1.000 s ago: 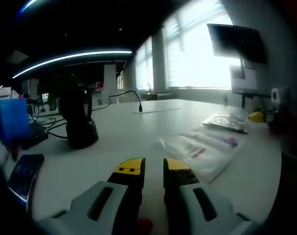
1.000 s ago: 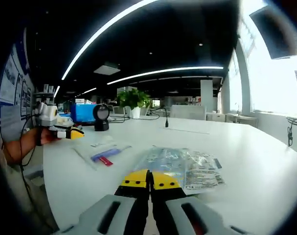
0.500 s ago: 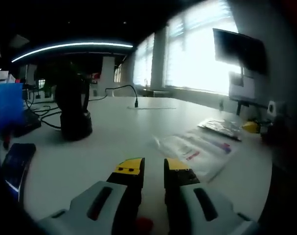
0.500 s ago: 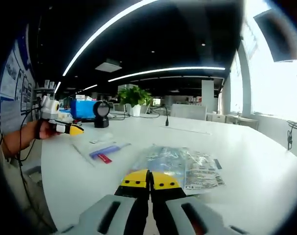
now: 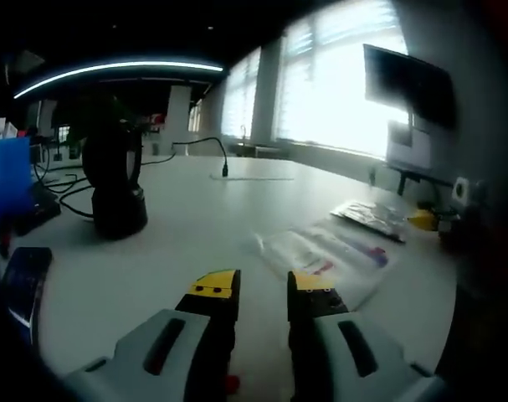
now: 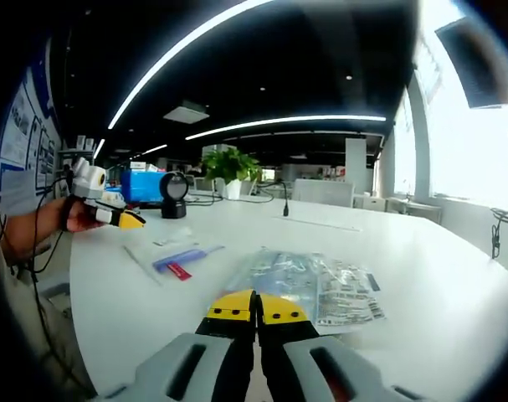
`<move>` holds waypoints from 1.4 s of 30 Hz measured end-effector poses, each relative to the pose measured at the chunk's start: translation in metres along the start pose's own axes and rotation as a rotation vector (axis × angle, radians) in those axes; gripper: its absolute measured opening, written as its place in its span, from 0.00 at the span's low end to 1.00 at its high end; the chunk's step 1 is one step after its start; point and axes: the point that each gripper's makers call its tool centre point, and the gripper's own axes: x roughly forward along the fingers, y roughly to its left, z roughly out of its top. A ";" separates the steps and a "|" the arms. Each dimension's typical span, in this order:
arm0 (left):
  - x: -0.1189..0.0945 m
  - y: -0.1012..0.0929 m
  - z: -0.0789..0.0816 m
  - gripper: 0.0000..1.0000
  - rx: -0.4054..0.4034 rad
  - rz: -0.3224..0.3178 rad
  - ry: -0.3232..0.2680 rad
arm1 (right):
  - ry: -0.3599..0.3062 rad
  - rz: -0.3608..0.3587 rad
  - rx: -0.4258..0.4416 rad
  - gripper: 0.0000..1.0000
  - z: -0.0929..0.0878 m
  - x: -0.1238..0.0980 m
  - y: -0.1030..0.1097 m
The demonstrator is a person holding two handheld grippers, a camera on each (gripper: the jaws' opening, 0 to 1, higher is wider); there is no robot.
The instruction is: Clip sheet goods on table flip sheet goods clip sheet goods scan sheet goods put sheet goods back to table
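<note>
A clear sheet packet with red and blue print (image 5: 329, 255) lies flat on the white table (image 5: 195, 226), just ahead and to the right of my left gripper (image 5: 262, 289). That gripper is open, with nothing between its yellow tips. In the right gripper view the same packet (image 6: 174, 255) lies near the left gripper (image 6: 103, 211), which a hand holds above the table edge. A silvery printed packet (image 6: 316, 285) lies flat in front of my right gripper (image 6: 255, 308). The right gripper's jaws are shut at the packet's near edge; whether they pinch it is hidden.
A black stand scanner (image 5: 111, 188) stands at the back left, with a blue box (image 5: 4, 180) and cables beside it. A phone (image 5: 23, 280) lies near the left edge. A potted plant (image 6: 228, 167) stands far back, and a wall monitor (image 5: 404, 79) hangs by the bright windows.
The left gripper's jaws have opened a little wider and its view has shifted slightly. The right gripper and the silvery packet have not moved.
</note>
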 end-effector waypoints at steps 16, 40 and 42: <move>0.008 -0.015 0.003 0.15 -0.067 -0.077 0.132 | -0.004 0.008 -0.001 0.00 0.001 0.000 0.000; 0.016 -0.025 -0.015 0.15 -0.458 -0.139 0.381 | -0.019 0.035 -0.033 0.00 0.001 0.003 -0.005; 0.018 -0.025 -0.016 0.15 -0.468 -0.137 0.407 | -0.018 0.033 -0.036 0.00 0.000 0.003 -0.006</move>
